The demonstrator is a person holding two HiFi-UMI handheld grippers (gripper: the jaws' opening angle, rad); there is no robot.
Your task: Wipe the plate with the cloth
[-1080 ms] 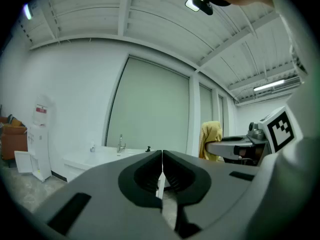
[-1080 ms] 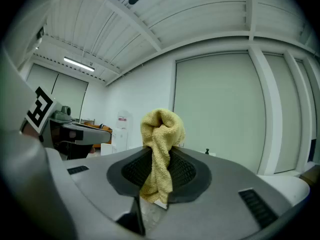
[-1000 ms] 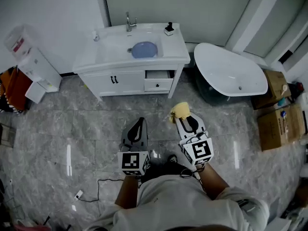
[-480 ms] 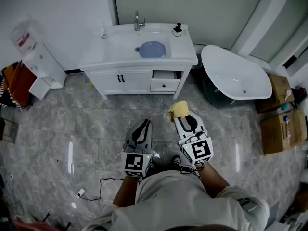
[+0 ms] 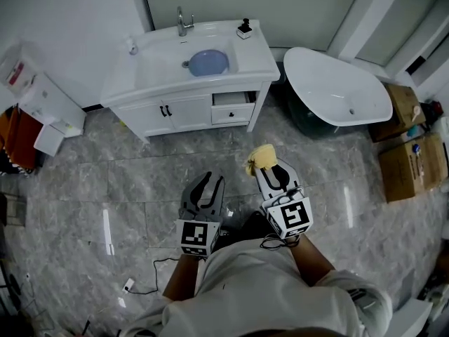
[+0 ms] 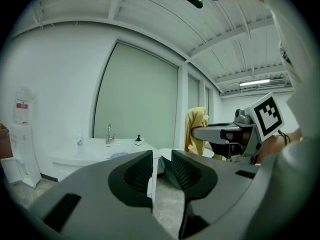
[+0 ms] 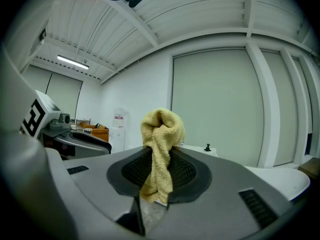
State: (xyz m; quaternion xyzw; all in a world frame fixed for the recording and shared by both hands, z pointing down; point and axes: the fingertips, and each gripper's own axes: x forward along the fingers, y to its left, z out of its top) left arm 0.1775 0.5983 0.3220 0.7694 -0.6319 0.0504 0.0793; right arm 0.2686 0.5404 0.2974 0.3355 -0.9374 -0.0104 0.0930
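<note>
Standing on a grey marbled floor (image 5: pixel 105 181), a person holds both grippers out in front of the body, side by side and apart from each other.

Left gripper (image 5: pixel 208 181): its jaws have just been opening and now stand parted. The left gripper view shows a clear gap between the ribbed pads (image 6: pixel 137 171) with nothing in it.

Right gripper (image 5: pixel 275 173): jaws pressed in on a yellow cloth (image 5: pixel 264 158). The right gripper view shows the cloth (image 7: pixel 161 134) pinched between the pads, its bunched top standing above the jaws and a loose end hanging below them. The left gripper view also catches this cloth (image 6: pixel 196 126), off to the right.

A thin cable (image 5: pixel 151 269) lies on the floor near the person's left side.

Further off, a white vanity unit (image 5: pixel 189 111) stands against the wall, well apart from both grippers. A blue plate (image 5: pixel 208 62) lies in its basin, just in front of the faucet (image 5: pixel 182 21). A dark soap dispenser (image 5: pixel 244 27) sits at the unit's back right corner. Neither gripper touches the plate.

To the right of the vanity stands a white freestanding bathtub (image 5: pixel 337 93), with cardboard boxes (image 5: pixel 414 170) beyond it at the right edge. A white water dispenser (image 5: pixel 45 104) stands at the far left
</note>
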